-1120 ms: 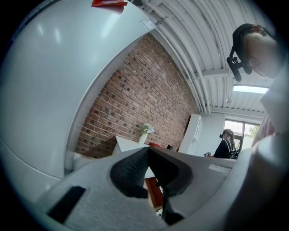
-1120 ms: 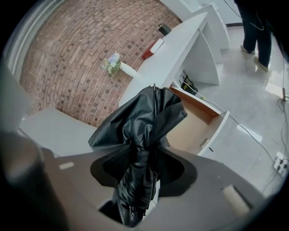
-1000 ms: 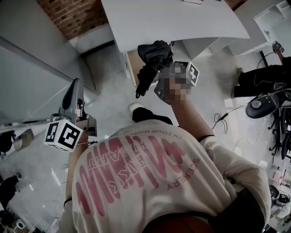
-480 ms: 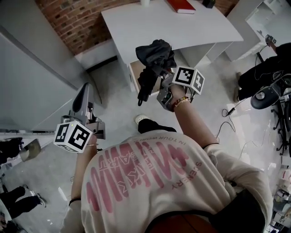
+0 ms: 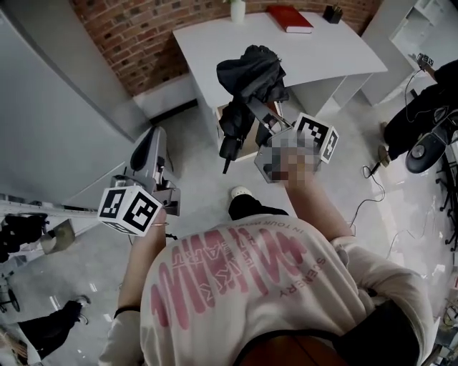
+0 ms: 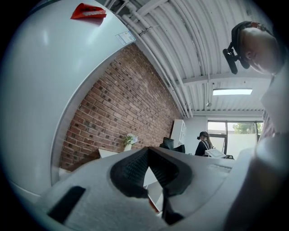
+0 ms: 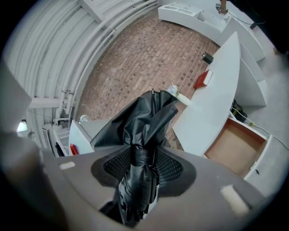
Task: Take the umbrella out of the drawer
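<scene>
Umbrella (image 7: 142,126), clamped in right tongs (image 7: 144,155), hangs clear of the drawer (image 7: 237,146); left tongs (image 6: 149,151) closed, empty.

We read this as office workspace: white desk (image 5: 322,53) with red book (image 5: 290,19) against brick wall (image 5: 136,36), office chair (image 5: 428,151), cable (image 5: 373,189) on floor, ceiling strip light (image 6: 231,91).

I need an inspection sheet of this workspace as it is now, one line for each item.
Surface: white desk, mostly bare.
Job's things: black folded umbrella held in the air, out of the open drawer; drawer's visible inside bare.
Clutter: red book, white vase, small black object at the desk's far edge.
Grippers: right tongs shut on the umbrella; left tongs shut, empty.
Cables: one black cable on the floor, at right.
Surroundings: brick wall; another person at right.
</scene>
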Demonstrator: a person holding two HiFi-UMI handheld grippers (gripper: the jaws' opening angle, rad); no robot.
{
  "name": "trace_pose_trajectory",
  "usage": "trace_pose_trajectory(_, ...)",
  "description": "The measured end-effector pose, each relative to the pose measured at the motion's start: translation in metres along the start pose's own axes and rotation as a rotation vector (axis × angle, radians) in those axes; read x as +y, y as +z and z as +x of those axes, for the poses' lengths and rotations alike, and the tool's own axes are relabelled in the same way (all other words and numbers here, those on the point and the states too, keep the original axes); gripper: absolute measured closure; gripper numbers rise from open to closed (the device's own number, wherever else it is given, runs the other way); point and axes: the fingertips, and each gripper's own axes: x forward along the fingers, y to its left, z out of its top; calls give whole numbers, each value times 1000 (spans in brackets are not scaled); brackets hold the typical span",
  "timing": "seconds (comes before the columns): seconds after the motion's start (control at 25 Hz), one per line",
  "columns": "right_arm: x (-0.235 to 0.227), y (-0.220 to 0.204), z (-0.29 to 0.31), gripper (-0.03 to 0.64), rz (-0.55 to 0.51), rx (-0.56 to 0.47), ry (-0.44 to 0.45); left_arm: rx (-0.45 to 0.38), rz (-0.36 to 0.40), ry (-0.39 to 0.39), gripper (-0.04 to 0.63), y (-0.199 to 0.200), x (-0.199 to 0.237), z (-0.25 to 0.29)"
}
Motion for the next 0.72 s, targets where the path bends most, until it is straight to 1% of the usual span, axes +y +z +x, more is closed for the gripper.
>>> trace_pose_trajectory(0.16,38,22,1,430,-94,-48,68,-5,30,-20,592,16,-13,12)
trace_pose_trajectory(0.44,86,62,8,430,-245,-142,188,-53,98,-35,592,41,-26,42)
trace_pose_trajectory(0.52,97,76,8,430,-292,-168,209,-68,117,-36,592,49,-29,53)
trace_pose_trajectory(0.72,118,115,12,430,-420,-217,253,-105,135,-47,592,71,-42,92)
